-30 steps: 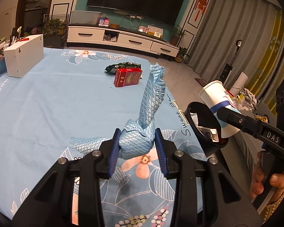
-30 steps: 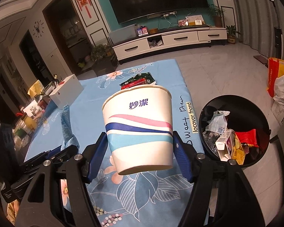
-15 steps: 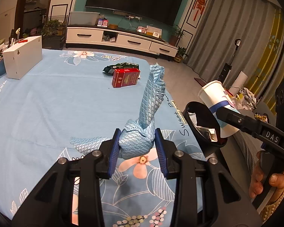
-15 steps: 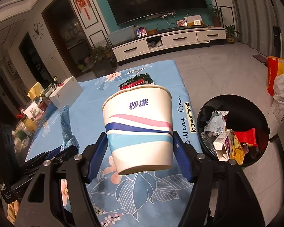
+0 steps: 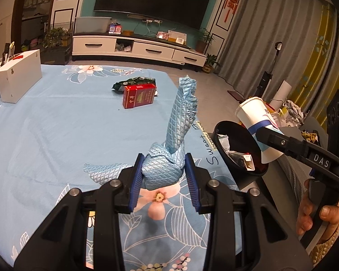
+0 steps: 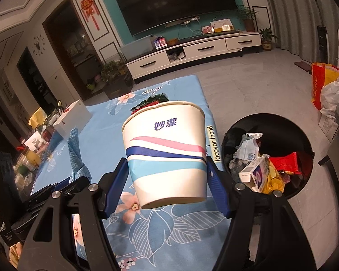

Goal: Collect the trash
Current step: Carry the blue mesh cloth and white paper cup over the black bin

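Both grippers loaded: cloth in the left, cup in the right, at the table's bin-side edge.

The left gripper point(image 5: 163, 178) pinches a bunched blue cloth point(image 5: 169, 160) between its blue pads, one end of the cloth standing up, another trailing left above the floral tablecloth point(image 5: 56, 135). The right gripper point(image 6: 167, 178) clamps a striped paper cup point(image 6: 166, 151) by its sides, mouth tilted away, held in the air over the table's edge. Just right of the table stands a black bin point(image 6: 305, 144) with wrappers and a small carton inside. Farther out on the table lie a red box point(image 5: 139, 96), touching a dark green wrapper point(image 5: 133, 82) behind it, and well to the left a white box point(image 5: 18, 78). Beyond the table stands a white TV cabinet point(image 5: 137, 48).
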Available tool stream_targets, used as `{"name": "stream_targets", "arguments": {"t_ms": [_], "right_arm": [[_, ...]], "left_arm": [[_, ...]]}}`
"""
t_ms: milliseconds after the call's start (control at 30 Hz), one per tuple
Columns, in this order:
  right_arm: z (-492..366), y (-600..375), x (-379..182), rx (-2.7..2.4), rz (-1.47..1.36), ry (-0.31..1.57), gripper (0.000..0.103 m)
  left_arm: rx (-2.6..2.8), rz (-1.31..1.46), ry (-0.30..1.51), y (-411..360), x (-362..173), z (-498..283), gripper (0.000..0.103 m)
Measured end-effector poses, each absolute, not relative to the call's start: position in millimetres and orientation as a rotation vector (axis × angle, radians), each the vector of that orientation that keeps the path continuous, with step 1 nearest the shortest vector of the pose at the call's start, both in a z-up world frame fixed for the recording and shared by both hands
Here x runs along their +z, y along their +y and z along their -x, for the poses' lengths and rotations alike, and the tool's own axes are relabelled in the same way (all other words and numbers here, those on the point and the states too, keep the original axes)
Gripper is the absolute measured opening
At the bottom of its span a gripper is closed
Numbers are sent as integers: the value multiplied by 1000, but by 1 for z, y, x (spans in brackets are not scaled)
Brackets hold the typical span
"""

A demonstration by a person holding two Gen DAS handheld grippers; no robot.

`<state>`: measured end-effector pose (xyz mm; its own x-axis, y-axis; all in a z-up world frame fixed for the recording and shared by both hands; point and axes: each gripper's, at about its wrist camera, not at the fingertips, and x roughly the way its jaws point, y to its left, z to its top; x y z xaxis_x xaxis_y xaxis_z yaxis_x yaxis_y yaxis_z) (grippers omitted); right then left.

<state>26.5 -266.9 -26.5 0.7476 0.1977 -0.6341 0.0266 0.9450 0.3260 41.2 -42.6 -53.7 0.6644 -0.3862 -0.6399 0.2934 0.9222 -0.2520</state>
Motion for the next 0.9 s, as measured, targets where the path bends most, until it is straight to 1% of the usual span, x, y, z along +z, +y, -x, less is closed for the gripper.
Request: {"name": "stream_targets", "arguments": {"t_ms": [900], "right_arm": [[-23, -299, -29, 21, -366, 692, 67]], "left_arm": [[-444, 71, 726, -78, -47, -54, 37]]}}
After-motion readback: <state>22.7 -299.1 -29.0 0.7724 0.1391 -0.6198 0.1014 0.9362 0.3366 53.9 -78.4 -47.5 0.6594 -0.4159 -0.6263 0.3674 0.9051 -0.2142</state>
